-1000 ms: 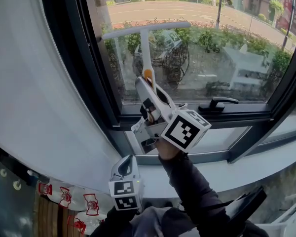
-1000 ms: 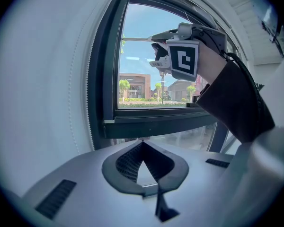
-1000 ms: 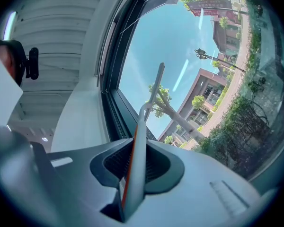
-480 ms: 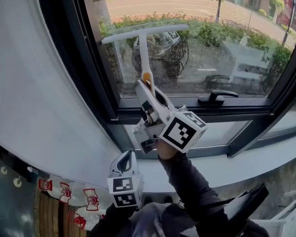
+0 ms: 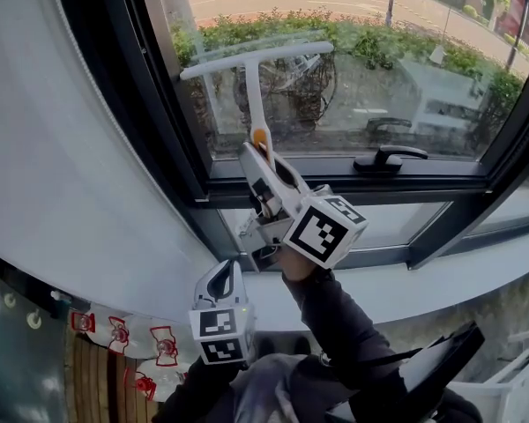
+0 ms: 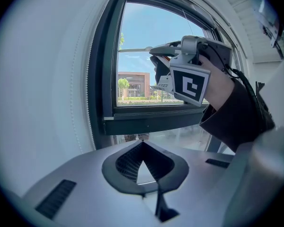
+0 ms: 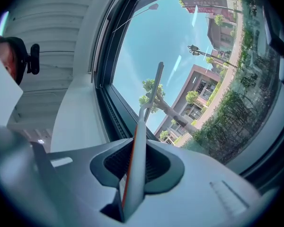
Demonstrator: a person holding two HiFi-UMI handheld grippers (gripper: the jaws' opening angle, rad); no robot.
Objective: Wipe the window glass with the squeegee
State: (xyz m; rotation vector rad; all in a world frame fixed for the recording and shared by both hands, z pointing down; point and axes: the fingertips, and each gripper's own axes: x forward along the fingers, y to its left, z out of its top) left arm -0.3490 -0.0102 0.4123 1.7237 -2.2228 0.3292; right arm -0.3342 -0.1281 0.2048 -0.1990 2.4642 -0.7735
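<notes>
One small change in the last second: the squeegee (image 5: 254,91) has come lower on the glass (image 5: 423,51). Its white blade (image 5: 256,60) now stands closer to the black latch (image 5: 386,159) than it did before, so the pull goes downward. The blade lies across the left part of the glass, near the left side of the frame (image 5: 335,192), and is a little tilted. I judge that it rests on the glass, though the head view does not prove the contact.

The right gripper (image 5: 259,148) is clenched on the squeegee. In the right gripper view the shaft (image 7: 135,160) runs up between the two pads, and they press on it from both sides. The left gripper (image 5: 223,289) hangs low, near the sill (image 5: 441,285), well apart from the squeegee. Its jaws are closed tip to tip, with nothing between them.

For the task this means, in my judgement, that one downward stroke is under way and not finished, because some glass remains between the blade and the bottom of the frame. The wide right part of the glass likely waits for later strokes.
</notes>
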